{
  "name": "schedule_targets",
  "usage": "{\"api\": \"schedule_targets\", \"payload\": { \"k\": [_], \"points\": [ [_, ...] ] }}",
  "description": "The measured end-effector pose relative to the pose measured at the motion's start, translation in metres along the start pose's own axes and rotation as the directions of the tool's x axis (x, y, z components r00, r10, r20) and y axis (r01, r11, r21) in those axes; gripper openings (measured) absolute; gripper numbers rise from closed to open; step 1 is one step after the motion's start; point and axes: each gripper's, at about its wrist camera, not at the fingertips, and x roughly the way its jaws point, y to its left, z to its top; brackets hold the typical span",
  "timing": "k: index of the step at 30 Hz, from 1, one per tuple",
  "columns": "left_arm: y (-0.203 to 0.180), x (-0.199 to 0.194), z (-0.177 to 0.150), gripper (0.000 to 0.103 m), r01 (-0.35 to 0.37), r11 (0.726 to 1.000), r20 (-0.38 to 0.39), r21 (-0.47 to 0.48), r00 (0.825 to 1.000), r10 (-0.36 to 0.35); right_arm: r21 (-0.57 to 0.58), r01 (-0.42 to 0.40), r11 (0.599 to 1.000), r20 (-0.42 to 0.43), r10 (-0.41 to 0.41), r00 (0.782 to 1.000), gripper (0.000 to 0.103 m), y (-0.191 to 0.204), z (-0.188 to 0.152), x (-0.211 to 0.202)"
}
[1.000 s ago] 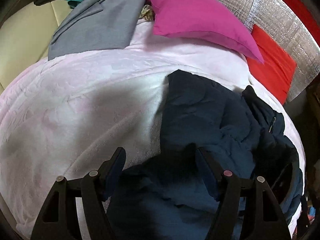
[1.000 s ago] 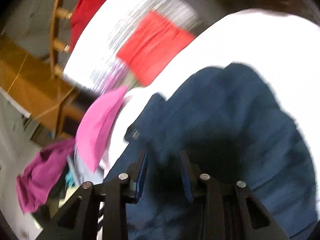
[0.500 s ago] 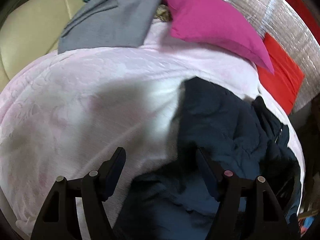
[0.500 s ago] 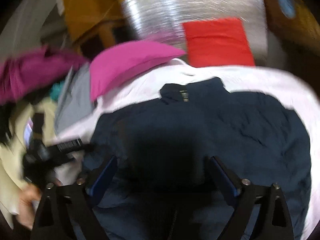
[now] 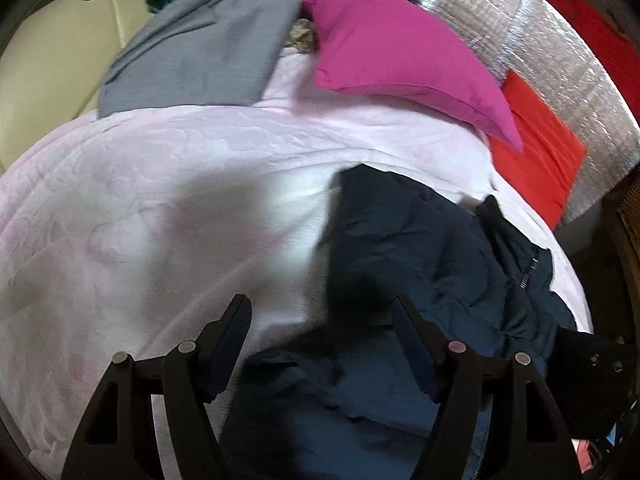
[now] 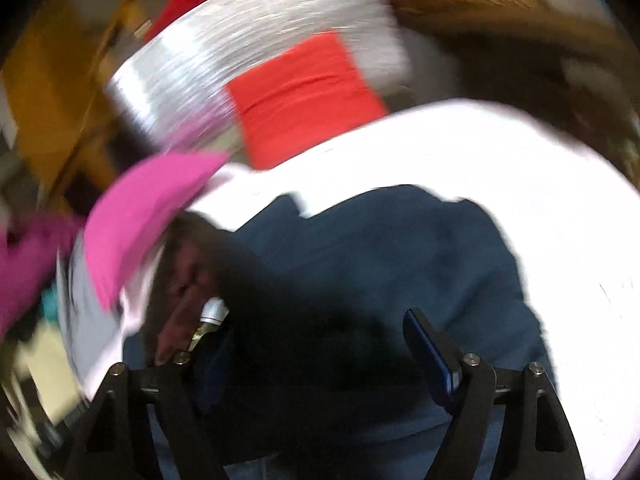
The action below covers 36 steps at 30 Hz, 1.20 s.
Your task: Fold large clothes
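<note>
Two views examined. Left wrist view: the left gripper [image 5: 322,338] stands with its jaws spread wide, holding nothing. A dark navy jacket [image 5: 420,248] lies crumpled on the pale pink blanket [image 5: 160,200], reaching between and ahead-right of the fingers. A magenta pillow [image 5: 400,52] and grey garment [image 5: 208,44] lie at the far end.

Right wrist view, blurred: the right gripper [image 6: 316,344] is likewise spread apart and empty, above the jacket [image 6: 400,248], which lies directly ahead and beneath the fingers. A hand [image 6: 180,304] shows at left.
</note>
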Motion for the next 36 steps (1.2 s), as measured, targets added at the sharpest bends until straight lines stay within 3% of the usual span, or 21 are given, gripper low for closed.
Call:
{"api": "schedule_targets", "payload": {
  "k": [2, 5, 8, 10, 12, 14, 18, 19, 22, 24, 25, 29, 33, 36],
  "points": [
    [-0.005, 0.002, -0.002, 0.073, 0.017, 1.000, -0.006, 0.014, 1.000, -0.017, 0.143, -0.108, 0.984, -0.048, 0.116, 0.992, 0.082, -0.038, 0.007, 0.003],
    [-0.010, 0.005, -0.003, 0.073, 0.047, 0.998, -0.019, 0.034, 0.999, -0.047, 0.313, -0.241, 0.919, -0.104, 0.285, 0.953, 0.082, -0.076, 0.005, 0.018],
    [-0.013, 0.009, -0.005, 0.073, 0.048, 0.998, -0.034, 0.048, 0.998, -0.046, 0.492, -0.337, 0.802, -0.073, 0.424, 0.902, 0.082, -0.119, -0.005, 0.029],
    [-0.015, 0.012, -0.007, 0.073, 0.031, 0.998, -0.046, 0.060, 0.999, -0.028, 0.604, -0.424, 0.675, 0.019, 0.520, 0.854, 0.082, -0.147, -0.012, 0.028],
    [-0.016, 0.017, -0.008, 0.073, 0.019, 0.997, -0.056, 0.068, 0.998, -0.015, 0.635, -0.448, 0.629, 0.052, 0.545, 0.837, 0.082, -0.155, -0.019, 0.023],
    [-0.020, 0.021, -0.010, 0.073, 0.010, 0.996, -0.069, 0.088, 0.998, -0.004, 0.624, -0.433, 0.650, 0.022, 0.539, 0.842, 0.082, -0.150, -0.019, 0.022],
    [-0.030, 0.023, -0.015, 0.073, -0.017, 0.989, -0.064, 0.147, 0.998, 0.026, 0.540, -0.361, 0.761, -0.078, 0.472, 0.878, 0.082, -0.121, -0.006, 0.043],
    [-0.031, 0.023, -0.015, 0.073, -0.020, 0.987, -0.062, 0.158, 0.998, 0.030, 0.508, -0.327, 0.797, -0.109, 0.436, 0.893, 0.078, -0.111, -0.005, 0.047],
    [-0.029, 0.026, -0.014, 0.073, -0.020, 0.988, -0.068, 0.155, 0.997, 0.031, 0.404, -0.210, 0.891, -0.200, 0.310, 0.930, 0.030, -0.096, 0.000, 0.053],
    [-0.026, 0.025, -0.014, 0.073, -0.018, 0.989, -0.070, 0.146, 0.997, 0.028, 0.338, -0.197, 0.920, -0.185, 0.270, 0.945, 0.024, -0.085, 0.009, 0.043],
    [-0.026, 0.022, -0.013, 0.073, -0.021, 0.989, -0.063, 0.143, 0.998, 0.030, 0.300, -0.208, 0.931, -0.163, 0.265, 0.950, 0.020, -0.079, 0.011, 0.035],
    [-0.026, 0.016, -0.011, 0.073, -0.032, 0.989, -0.034, 0.147, 0.999, 0.037, 0.160, -0.195, 0.968, -0.058, 0.207, 0.977, 0.019, -0.065, 0.017, 0.000],
    [-0.023, 0.025, -0.012, 0.073, -0.034, 0.989, -0.075, 0.141, 0.996, 0.045, 0.122, -0.012, 0.992, -0.113, 0.026, 0.993, 0.019, -0.080, 0.013, 0.016],
    [-0.025, 0.024, -0.014, 0.073, -0.036, 0.987, -0.077, 0.157, 0.996, 0.049, 0.203, -0.072, 0.977, -0.155, 0.105, 0.982, 0.022, -0.096, 0.009, 0.017]
  ]
}}
